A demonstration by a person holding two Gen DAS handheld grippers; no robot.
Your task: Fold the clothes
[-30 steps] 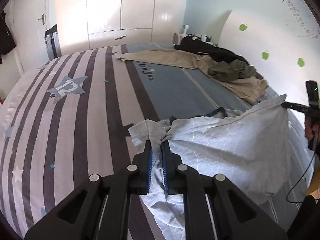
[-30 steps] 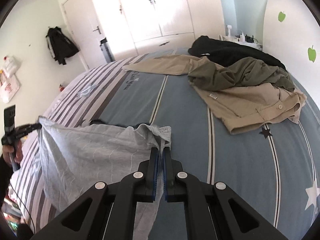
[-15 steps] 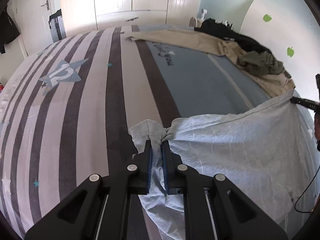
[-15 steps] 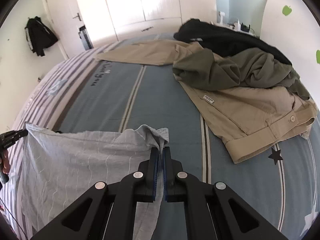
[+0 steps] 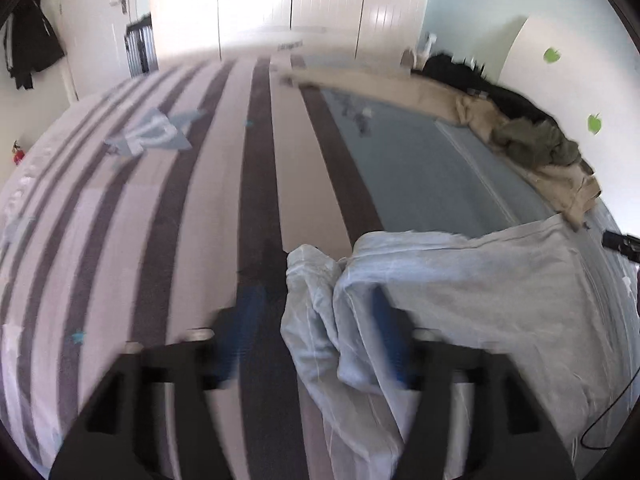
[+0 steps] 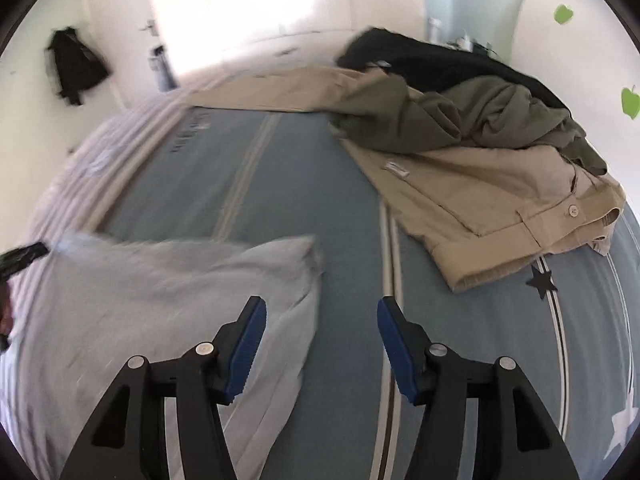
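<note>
A pale blue garment point(image 5: 472, 292) lies spread on the bed, one bunched corner point(image 5: 316, 280) rising between the fingers of my left gripper point(image 5: 318, 324). That gripper's jaws are opening and stand wide, blurred, with the pads off the cloth. In the right wrist view the same garment point(image 6: 152, 304) slumps at the lower left. My right gripper point(image 6: 322, 348) is opening too; the garment's edge reaches just inside its left pad point(image 6: 246, 344), loose. Each view shows the other gripper's black tip at the garment's far corner point(image 5: 620, 242) point(image 6: 24, 254).
Beige trousers point(image 6: 480, 200), an olive garment point(image 6: 472, 116) and a black garment point(image 6: 420, 60) are heaped on the blue half of the bed cover point(image 6: 280, 184). The other half is striped point(image 5: 140, 208). White wardrobe doors point(image 5: 256, 0) stand behind; a dark jacket point(image 6: 76, 64) hangs on the wall.
Both grippers were shut on the garment's corners and have opened, letting it go. Both sank toward the bed, and the garment dropped from stretched between them to slack.
</note>
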